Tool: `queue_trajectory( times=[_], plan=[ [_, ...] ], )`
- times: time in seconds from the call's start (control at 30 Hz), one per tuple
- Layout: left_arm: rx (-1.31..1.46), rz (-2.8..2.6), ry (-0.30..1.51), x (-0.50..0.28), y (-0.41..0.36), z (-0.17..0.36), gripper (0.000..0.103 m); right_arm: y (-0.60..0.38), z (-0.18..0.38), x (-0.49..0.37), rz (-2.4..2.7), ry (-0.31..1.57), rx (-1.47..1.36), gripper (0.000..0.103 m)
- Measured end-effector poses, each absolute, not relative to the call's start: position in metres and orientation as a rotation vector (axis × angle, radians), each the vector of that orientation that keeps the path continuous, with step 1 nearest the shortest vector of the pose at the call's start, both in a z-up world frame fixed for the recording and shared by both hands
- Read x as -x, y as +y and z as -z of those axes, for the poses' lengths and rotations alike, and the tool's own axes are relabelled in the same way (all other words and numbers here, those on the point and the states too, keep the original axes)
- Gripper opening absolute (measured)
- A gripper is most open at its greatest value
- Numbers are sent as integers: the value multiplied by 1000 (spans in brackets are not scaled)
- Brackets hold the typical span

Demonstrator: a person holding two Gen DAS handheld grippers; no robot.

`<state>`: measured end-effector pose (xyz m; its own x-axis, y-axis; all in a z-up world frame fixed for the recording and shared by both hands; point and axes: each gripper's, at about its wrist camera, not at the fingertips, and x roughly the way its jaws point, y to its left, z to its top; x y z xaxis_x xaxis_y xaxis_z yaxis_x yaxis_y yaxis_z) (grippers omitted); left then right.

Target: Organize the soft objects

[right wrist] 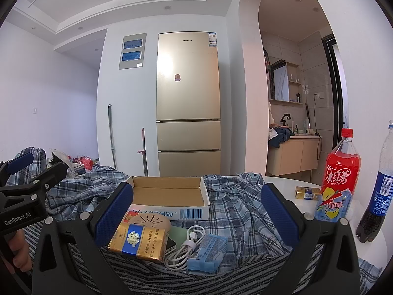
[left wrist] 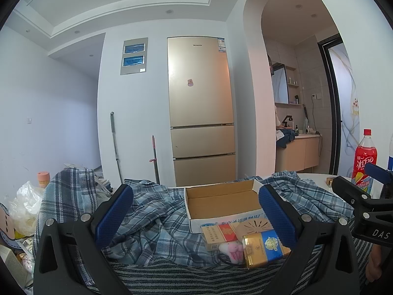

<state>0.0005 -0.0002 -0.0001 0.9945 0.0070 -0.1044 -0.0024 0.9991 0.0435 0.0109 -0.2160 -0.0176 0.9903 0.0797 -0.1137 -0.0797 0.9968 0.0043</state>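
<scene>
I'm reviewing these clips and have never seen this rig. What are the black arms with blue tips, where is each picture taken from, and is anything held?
They are hand-held grippers, one per hand, each with a fisheye camera looking along its fingers. One picture looks out from the left gripper, the other from the right gripper. Both are open, holding nothing. Ahead lies a plaid shirt with an open cardboard box, a blue-and-gold pack, a white cable and a tissue pack on it. A red ice tea bottle stands to the right.

Plaid shirt: spread under the open carton, much of it covered. Pink-and-white soft thing half buried behind the blue-gold pack; kind unclear. Dark cola bottle cut by the right edge. Carton print too small to read. Striped cloth runs off the bottom edge.
</scene>
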Motion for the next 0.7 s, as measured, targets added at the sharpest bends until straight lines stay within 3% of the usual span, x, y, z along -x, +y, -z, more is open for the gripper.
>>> queue_trajectory(
  times=[0.7],
  plan=[
    [-42, -7, 93, 4, 2, -4, 103, -217, 16, -6, -102, 107, 2, 103]
  ],
)
